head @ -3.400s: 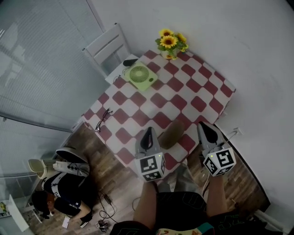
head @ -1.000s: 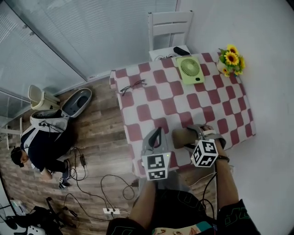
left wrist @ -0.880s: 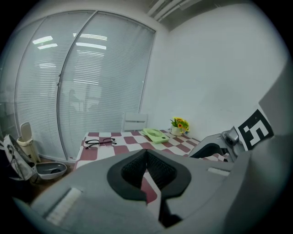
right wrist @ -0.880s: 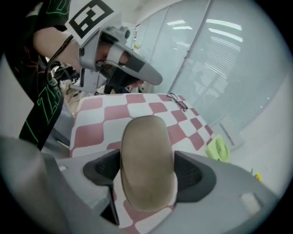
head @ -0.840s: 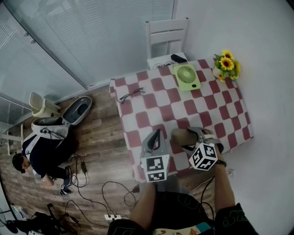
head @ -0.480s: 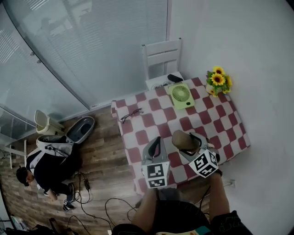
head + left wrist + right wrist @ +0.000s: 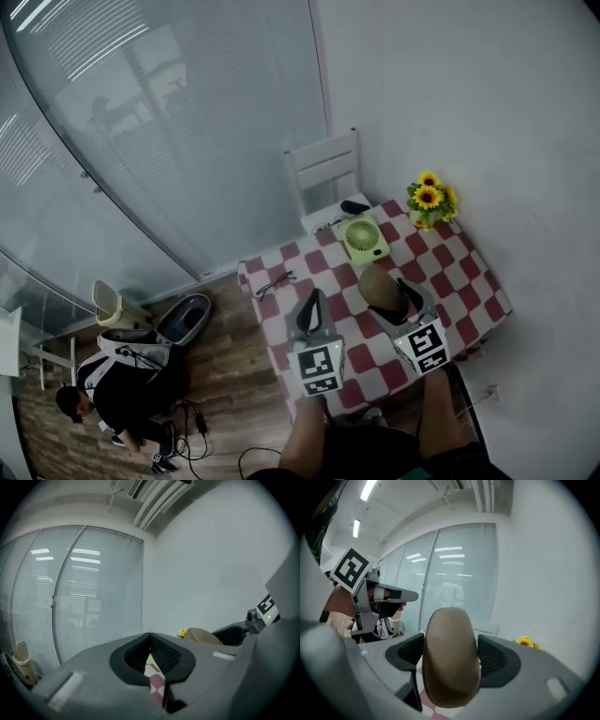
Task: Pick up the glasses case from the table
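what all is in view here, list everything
glasses case: 1, tan, held in the right gripper
table: 1, red and white checked cloth, against the wall
glasses: 1 pair, dark, table's left edge
fan: 1, green, far end of table
sunflowers: 1 bunch, yellow, far right corner of table
chair: 1, white, behind the table
person: 1, dark clothes, crouched on the floor at left
bin: 1, white, on the floor by the window
left gripper: 1, grey, fingers shut, empty
right gripper: 1, grey, fingers shut on the glasses case

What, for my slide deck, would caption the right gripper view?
Right tool grips a tan glasses case, sunflowers behind.
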Demonstrator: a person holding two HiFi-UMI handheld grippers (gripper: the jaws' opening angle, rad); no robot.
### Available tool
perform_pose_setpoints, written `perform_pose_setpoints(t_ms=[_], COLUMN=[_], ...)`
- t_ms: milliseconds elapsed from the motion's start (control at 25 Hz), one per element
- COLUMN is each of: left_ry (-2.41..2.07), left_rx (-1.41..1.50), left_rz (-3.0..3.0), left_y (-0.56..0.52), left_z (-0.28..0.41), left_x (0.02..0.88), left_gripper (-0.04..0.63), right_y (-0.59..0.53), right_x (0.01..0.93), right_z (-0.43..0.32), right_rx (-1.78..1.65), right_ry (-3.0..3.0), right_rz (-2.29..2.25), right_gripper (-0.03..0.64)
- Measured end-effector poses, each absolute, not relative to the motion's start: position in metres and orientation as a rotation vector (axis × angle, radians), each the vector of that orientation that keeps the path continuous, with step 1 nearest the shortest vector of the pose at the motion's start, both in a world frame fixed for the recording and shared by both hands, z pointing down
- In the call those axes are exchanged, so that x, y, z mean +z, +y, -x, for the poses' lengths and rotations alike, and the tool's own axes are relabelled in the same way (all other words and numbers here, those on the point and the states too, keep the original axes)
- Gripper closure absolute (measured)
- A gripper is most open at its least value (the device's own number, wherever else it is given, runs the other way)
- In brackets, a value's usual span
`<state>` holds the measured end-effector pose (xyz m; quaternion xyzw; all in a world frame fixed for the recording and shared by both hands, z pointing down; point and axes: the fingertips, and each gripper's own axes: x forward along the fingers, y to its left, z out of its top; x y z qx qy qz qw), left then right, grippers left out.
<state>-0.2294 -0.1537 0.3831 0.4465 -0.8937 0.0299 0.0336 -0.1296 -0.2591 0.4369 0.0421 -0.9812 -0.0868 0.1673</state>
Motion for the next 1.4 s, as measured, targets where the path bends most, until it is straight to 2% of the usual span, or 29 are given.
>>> perform_pose_setpoints(t_ms=[240, 600, 1400], left_ry=[-2.812, -2.833, -2.817], left_rx=[0.027, -0.001, -0.046], left_rz=[-1.421, -1.47, -1.446], left_y=[-0.16, -0.165, -0.162], left_z=[0.227, 0.219, 0.219], left_x=[0.342, 0.326, 0.335], left_gripper=[0.588, 0.588, 0.588], right_y=[-0.271, -0.28, -0.292], right_x=[0.39, 0.357, 0.356], right_z=[0.121, 0.107, 0.095], right_rx=[-0.196, -0.137, -0.144], right_ry=[-2.933, -3.043, -3.044], right_rz=[-0.189, -0.228, -0.318], right_gripper=[0.258, 0.259, 0.259])
